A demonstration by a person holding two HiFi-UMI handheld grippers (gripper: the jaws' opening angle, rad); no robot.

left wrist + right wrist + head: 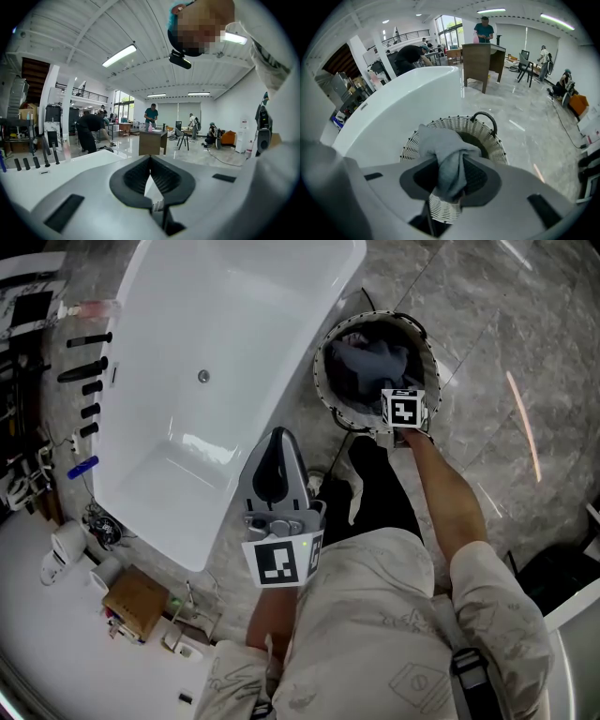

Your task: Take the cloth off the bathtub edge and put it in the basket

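Note:
My right gripper [450, 174] hangs over the white wicker basket [490, 136], its jaws pinching a grey cloth [446, 152] that bunches up above the pads. In the head view that right gripper [394, 390] sits above the basket [324, 351], with dark grey cloth [361, 367] inside the rim. The white bathtub [216, 334] stands left of the basket. My left gripper [278, 439] is held by the tub's near corner, jaws together and empty; in its own view the left gripper [150, 161] points level across the room.
Black handles and bottles [86, 362] line the ledge left of the tub. A cardboard box [136, 601] and cups lie near its front corner. The person's legs stand between tub and basket. A desk [480, 56] and people are far across the floor.

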